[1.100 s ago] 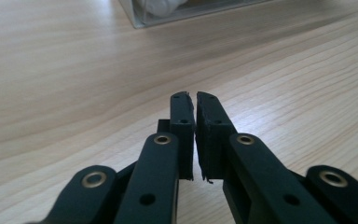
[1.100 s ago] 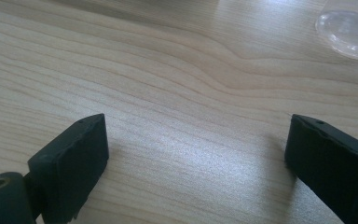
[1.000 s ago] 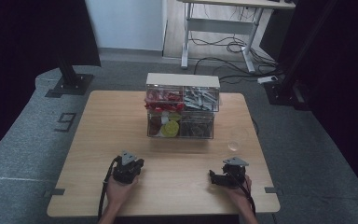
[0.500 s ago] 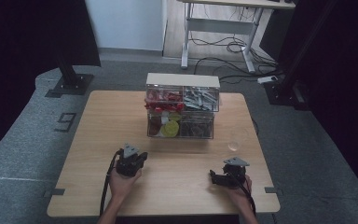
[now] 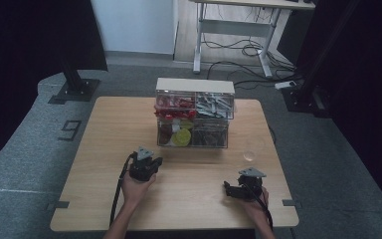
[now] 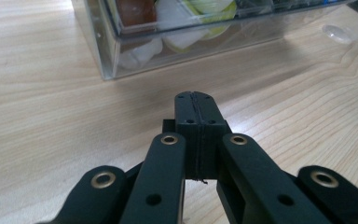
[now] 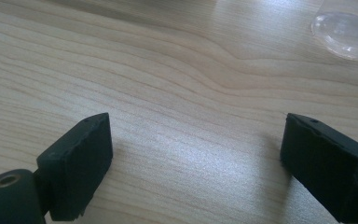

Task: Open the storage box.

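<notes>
A clear plastic organiser (image 5: 194, 113) with stacked compartments stands at the middle of the wooden table (image 5: 109, 129); red pieces and grey parts fill the top row, yellow and brown items the bottom. My left gripper (image 5: 145, 164) sits in front of its left end, shut, its pads pressed together with nothing between them (image 6: 196, 109). The organiser's lower left corner (image 6: 121, 51) lies just ahead of it. My right gripper (image 5: 242, 186) rests near the front right of the table, open, with bare wood between its jaws (image 7: 193, 149).
A small clear round dish (image 5: 249, 155) lies on the table right of the organiser, just beyond the right gripper (image 7: 347, 35). Cables trail from both grippers over the front edge. Behind the table are a stand base (image 5: 74, 89) and a desk frame (image 5: 234, 30).
My left gripper has moved forward and a little right, toward the organiser's front left corner. The right gripper has stayed in place.
</notes>
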